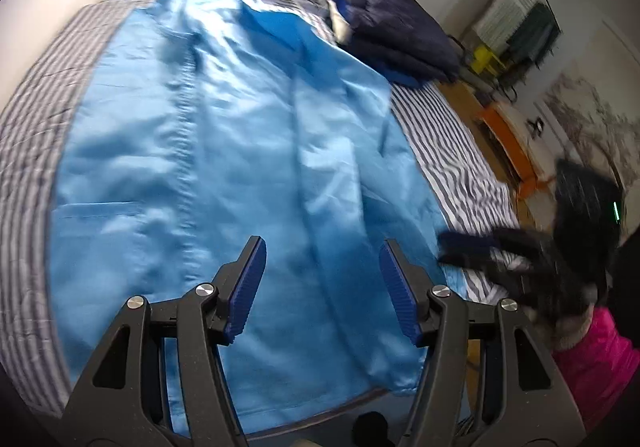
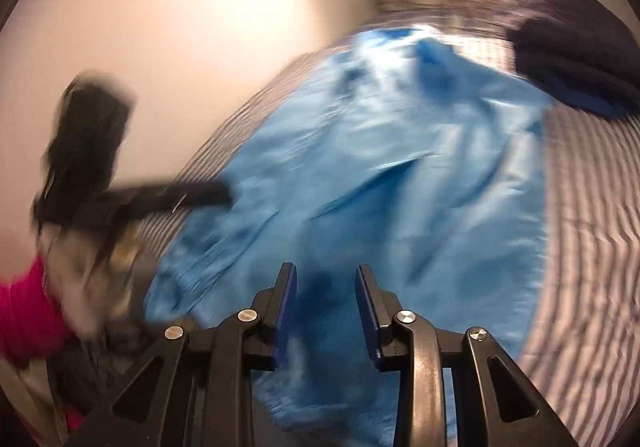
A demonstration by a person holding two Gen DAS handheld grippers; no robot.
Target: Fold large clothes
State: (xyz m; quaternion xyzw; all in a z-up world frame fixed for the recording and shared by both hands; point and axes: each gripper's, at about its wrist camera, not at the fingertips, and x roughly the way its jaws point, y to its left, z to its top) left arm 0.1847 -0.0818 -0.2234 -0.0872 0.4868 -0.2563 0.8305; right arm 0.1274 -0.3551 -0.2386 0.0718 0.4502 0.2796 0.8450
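My left gripper (image 1: 322,289) and right gripper (image 2: 326,311) both gape empty over the blue garment (image 1: 224,151) filling the frame's centre on the striped bed (image 1: 452,163); thin, slippery, limp, so I'd pinch its lower-frame hem.

We see the garment (image 1: 224,151) spread flat on the bed (image 1: 452,151), running lengthwise away from us. Behind it on the right lies a pile of folded clothes (image 1: 396,35), touching its far corner. Our left claw (image 1: 322,291) hangs over the near hem; the right claw (image 1: 464,247) is beside the garment's right edge.
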